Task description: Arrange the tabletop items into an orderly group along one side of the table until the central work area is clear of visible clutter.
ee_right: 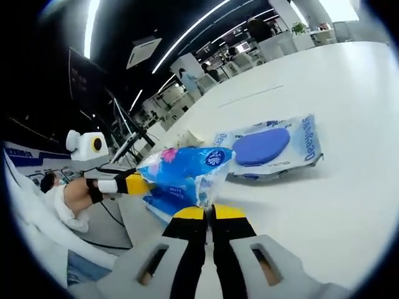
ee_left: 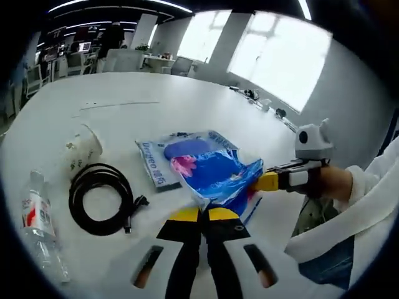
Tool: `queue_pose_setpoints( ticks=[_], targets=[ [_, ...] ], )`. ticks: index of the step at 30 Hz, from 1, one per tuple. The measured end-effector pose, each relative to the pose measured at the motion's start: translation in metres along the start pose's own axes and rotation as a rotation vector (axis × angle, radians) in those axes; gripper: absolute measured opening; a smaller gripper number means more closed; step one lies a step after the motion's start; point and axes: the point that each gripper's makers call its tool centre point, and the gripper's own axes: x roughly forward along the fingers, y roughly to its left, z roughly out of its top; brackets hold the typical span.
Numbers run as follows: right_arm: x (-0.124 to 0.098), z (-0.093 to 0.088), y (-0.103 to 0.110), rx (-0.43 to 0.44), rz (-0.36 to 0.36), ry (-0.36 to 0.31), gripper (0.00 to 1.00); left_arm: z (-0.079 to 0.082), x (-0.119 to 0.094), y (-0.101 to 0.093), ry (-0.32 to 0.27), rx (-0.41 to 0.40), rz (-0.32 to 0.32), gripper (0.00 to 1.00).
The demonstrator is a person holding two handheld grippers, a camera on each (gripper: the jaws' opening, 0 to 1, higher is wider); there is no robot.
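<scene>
A crinkly blue plastic pack with a pink flower print (ee_left: 218,177) is held up off the white table (ee_left: 156,99) between both grippers. My left gripper (ee_left: 201,213) is shut on its near edge. From the right, my right gripper (ee_left: 265,182) is shut on the pack's corner. In the right gripper view the same blue pack (ee_right: 181,171) sits in my right gripper (ee_right: 209,212), with the left gripper (ee_right: 138,184) pinching it from the left. A flat wet-wipes pack with a blue oval lid (ee_left: 153,163) (ee_right: 268,146) lies on the table behind it.
A paper cup (ee_left: 81,149) lies on its side at the left. Near it are a coiled black cable (ee_left: 100,199) and a clear water bottle (ee_left: 40,224). A person's hand (ee_left: 336,180) and white sleeve are at the right. Office desks stand far behind.
</scene>
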Motion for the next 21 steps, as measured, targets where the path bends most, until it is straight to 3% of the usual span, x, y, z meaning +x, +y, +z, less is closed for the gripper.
queue_pose_setpoints(
  ticks=[21],
  targets=[
    [-0.087, 0.031, -0.036, 0.052, -0.099, -0.123, 0.00, 0.042, 0.048, -0.077, 0.026, 0.164, -0.128, 0.00]
  ],
)
